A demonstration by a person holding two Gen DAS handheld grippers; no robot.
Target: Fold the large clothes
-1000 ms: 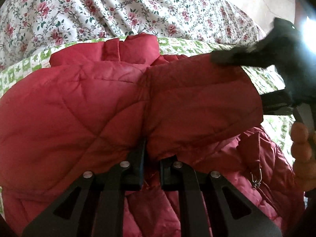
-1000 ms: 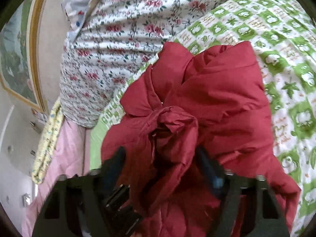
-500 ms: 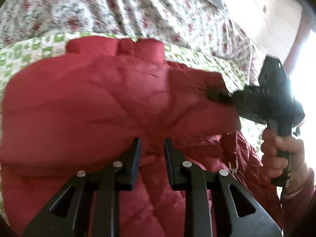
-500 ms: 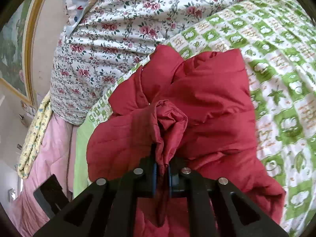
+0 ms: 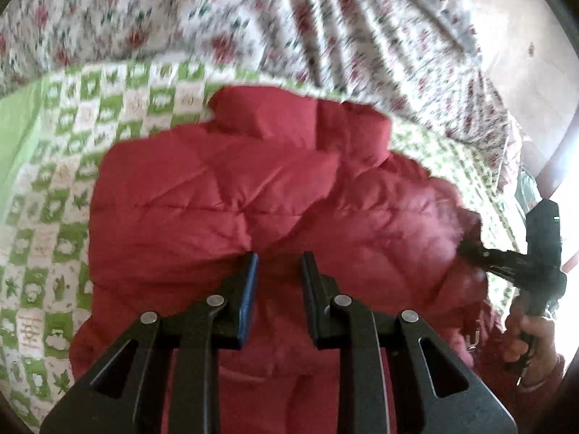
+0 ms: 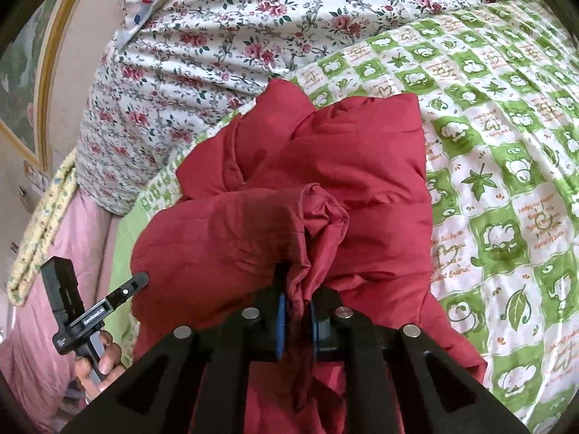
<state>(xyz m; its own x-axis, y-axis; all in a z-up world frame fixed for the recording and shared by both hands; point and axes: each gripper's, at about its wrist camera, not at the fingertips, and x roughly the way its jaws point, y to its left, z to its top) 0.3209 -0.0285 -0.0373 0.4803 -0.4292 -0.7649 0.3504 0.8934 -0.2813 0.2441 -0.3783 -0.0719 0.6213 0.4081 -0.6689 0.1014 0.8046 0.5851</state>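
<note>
A red quilted jacket (image 5: 253, 195) lies bunched on a green-and-white checked quilt (image 5: 54, 217); it also shows in the right wrist view (image 6: 362, 166). My left gripper (image 5: 278, 260) is open just above the jacket's near fold, its jaws apart with nothing between them. My right gripper (image 6: 295, 289) is shut on the jacket's sleeve cuff (image 6: 322, 217) and holds it raised over the jacket body. In the left wrist view the right gripper (image 5: 470, 249) sits at the jacket's right edge. In the right wrist view the left gripper's finger (image 6: 126, 287) shows at the lower left.
A floral duvet (image 6: 224, 43) is heaped behind the jacket, also in the left wrist view (image 5: 253, 18). A pink blanket (image 6: 47, 260) and a yellow edge lie at the left. A framed picture (image 6: 21, 72) hangs on the wall.
My left gripper has opened, let go of the jacket and drawn back. My right gripper closed on the sleeve cuff and keeps holding it; the left wrist view is motion-blurred.
</note>
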